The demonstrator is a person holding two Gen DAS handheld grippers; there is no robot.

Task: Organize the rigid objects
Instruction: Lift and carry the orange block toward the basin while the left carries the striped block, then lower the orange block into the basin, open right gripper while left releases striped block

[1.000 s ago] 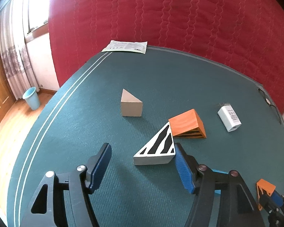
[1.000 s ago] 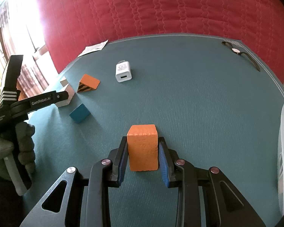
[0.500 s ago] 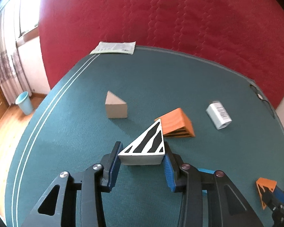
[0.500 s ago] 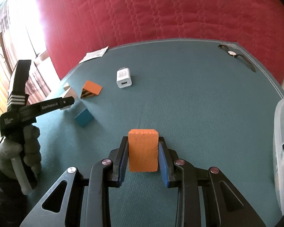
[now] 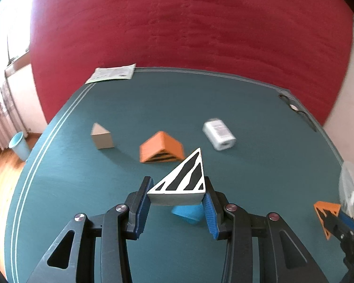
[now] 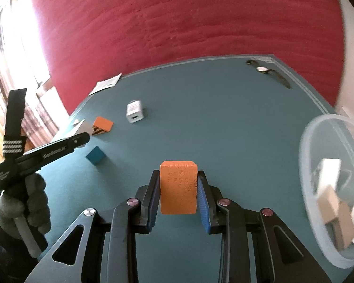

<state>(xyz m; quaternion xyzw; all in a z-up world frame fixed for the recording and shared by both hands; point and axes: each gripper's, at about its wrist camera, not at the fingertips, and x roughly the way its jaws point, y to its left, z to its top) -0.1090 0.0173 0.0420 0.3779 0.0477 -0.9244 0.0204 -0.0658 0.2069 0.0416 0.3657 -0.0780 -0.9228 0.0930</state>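
charger [image 5: 219,135] right of wedge [image 5: 162,147], cube [image 5: 188,213] nearer

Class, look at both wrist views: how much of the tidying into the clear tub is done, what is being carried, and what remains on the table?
Done: a few pale blocks already lie in the clear tub. In hand: the left gripper clamps a striped white wedge; the right gripper clamps an orange block. Left on the table: a tan wedge, an orange wedge, a blue cube and a white charger.

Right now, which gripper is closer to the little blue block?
Left. The left gripper hangs right above the blue block, holding a striped white wedge. The right gripper is farther off, holding an orange block.
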